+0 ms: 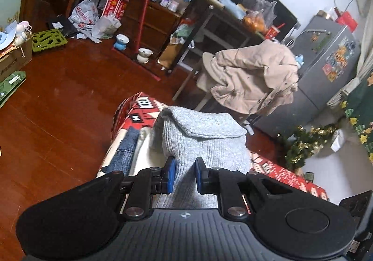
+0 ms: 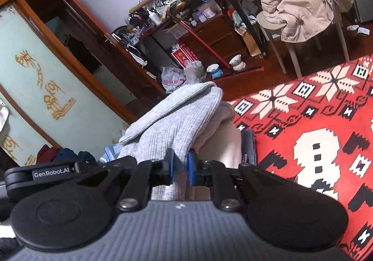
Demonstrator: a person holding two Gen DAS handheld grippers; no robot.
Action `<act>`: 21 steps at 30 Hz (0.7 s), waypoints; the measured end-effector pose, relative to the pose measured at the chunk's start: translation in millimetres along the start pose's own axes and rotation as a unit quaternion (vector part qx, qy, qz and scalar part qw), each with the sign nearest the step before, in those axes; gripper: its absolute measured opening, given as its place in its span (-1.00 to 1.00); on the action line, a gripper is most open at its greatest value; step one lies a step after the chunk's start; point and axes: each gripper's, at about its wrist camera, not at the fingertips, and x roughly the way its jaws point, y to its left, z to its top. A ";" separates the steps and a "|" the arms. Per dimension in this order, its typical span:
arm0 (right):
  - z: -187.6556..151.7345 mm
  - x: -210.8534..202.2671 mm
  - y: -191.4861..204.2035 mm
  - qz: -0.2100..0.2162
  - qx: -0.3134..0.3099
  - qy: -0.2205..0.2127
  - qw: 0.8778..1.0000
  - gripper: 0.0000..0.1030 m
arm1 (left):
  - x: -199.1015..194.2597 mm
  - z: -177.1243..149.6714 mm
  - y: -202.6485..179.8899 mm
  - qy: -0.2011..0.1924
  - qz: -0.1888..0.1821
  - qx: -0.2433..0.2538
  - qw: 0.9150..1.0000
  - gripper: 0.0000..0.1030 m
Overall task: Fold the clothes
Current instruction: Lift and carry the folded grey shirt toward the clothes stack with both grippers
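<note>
Grey ribbed knit garment (image 1: 205,142), top edge folded over, pinched by left hand-held gripper (image 1: 184,174) and right hand-held gripper (image 2: 180,168).

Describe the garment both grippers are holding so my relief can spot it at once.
Find the red patterned blanket covering the bed. Above its edge hangs a light grey ribbed knit, pinched by the left gripper and the right gripper. Its folded-over hem flap and pale grey set it apart from the blue denim and the cream cloth lying under it.
</note>
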 end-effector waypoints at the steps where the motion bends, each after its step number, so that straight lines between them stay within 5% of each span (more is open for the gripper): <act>1: -0.2 5.1 -4.9 0.001 0.002 0.001 1.000 -0.73 | 3.4 -0.4 3.0 0.002 0.005 -0.003 1.000 -0.66; 11: 18.8 20.6 -60.2 0.034 0.056 0.014 0.998 -0.20 | -8.1 -6.6 10.4 -0.003 0.008 -0.007 1.000 -0.23; 18: 66.9 54.2 -124.5 0.076 0.160 0.041 0.983 0.57 | -32.9 -13.2 1.7 -0.005 0.017 0.015 1.000 -0.20; 21: 78.2 80.6 -140.4 0.088 0.187 0.058 0.977 0.61 | -38.3 -17.9 -1.6 0.002 0.028 0.025 0.999 -0.18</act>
